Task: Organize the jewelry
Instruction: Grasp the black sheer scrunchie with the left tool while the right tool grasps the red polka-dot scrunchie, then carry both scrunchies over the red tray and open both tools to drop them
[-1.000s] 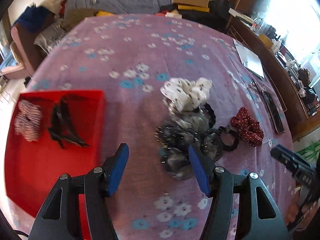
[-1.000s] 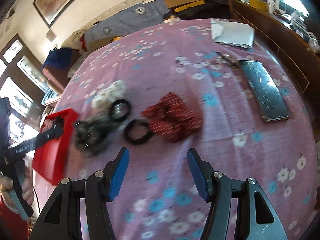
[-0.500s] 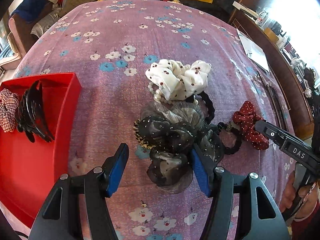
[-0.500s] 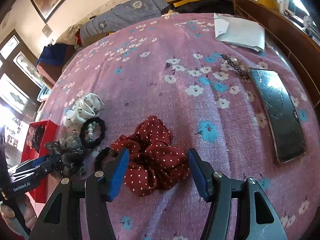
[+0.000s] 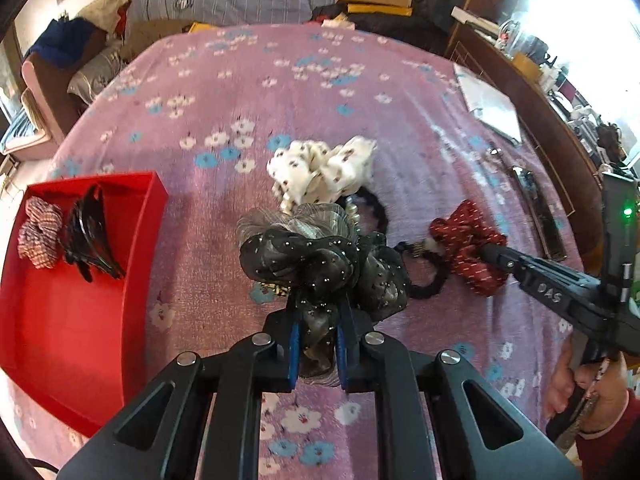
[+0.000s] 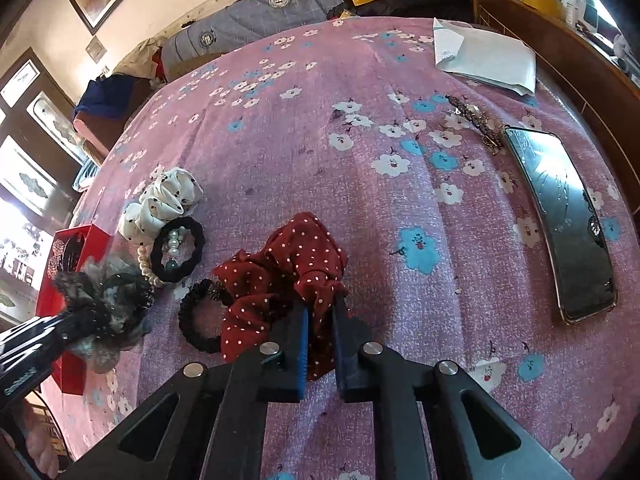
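Left claw (image 5: 316,344): jaws closing, pads pinching the black sheer scrunchie (image 5: 304,256) above the purple floral cloth (image 5: 280,92).
Right claw (image 6: 320,344): narrow, clamped on the red dotted scrunchie (image 6: 288,264).
Red tray (image 5: 80,320): left; holds plaid scrunchie (image 5: 38,236), black hair claw clip (image 5: 88,236).
Loose: white dotted scrunchie (image 6: 164,200), black hair ties (image 6: 178,256).

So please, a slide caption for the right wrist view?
Right gripper shut on red dotted scrunchie, phone alongside.

- Black sheer sequinned scrunchie (image 5: 320,264), bunched, centre of the purple floral cloth.
- Red white-dotted fabric scrunchie (image 6: 288,280), crumpled, to its right.
- White dotted scrunchie (image 5: 324,172), farther back.
- Red rectangular tray (image 5: 92,320), left.
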`<state>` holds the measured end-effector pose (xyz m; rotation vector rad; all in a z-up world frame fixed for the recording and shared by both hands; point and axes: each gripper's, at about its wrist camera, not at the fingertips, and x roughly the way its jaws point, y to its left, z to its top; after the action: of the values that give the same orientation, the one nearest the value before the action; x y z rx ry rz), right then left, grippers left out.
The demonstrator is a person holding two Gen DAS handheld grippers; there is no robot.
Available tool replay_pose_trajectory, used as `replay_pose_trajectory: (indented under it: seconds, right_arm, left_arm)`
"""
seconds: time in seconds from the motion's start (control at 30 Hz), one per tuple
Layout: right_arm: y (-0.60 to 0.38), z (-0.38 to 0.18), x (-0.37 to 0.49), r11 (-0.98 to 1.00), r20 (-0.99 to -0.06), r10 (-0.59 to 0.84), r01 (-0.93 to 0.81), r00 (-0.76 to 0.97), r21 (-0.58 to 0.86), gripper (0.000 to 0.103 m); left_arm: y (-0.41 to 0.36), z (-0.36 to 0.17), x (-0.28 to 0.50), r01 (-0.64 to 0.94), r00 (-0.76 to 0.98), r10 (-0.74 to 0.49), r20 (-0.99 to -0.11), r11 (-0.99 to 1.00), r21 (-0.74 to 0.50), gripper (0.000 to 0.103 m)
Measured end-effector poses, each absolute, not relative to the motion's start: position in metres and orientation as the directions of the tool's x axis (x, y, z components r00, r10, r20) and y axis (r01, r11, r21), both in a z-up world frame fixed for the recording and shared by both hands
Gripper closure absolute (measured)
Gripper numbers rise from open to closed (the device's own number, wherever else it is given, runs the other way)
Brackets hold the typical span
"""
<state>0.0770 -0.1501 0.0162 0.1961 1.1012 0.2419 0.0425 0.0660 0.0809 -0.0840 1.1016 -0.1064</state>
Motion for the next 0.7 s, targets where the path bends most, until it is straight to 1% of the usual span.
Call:
replay_pose_trajectory:
  seconds: [0.23, 0.4, 0.7]
  right_arm:
    - [-0.147, 0.034, 0.059, 0.958, -0.840, 0.285, -0.112, 0.462, 0.264, 0.094]
    - [-0.152, 0.051, 0.038, 0.953, -0.821, 0.298, -0.107, 0.487, 0.283, 0.094]
    - [-0.155, 0.082, -0.003, 0.951, -0.791, 0.303, -0.122, 0.532, 0.283, 0.093]
  left_arm:
    - [0.063, 0.107, 0.025, 0.045, 0.473, -0.146, -0.869, 0.989, -0.142, 0.090]
    - [0.057, 0.123, 0.006, 0.043, 0.492, -0.104, -0.864, 0.995, -0.095, 0.090]
    - [0.051, 0.142, -0.025, 0.032, 0.510, -0.055, -0.858, 0.998, -0.045, 0.090]
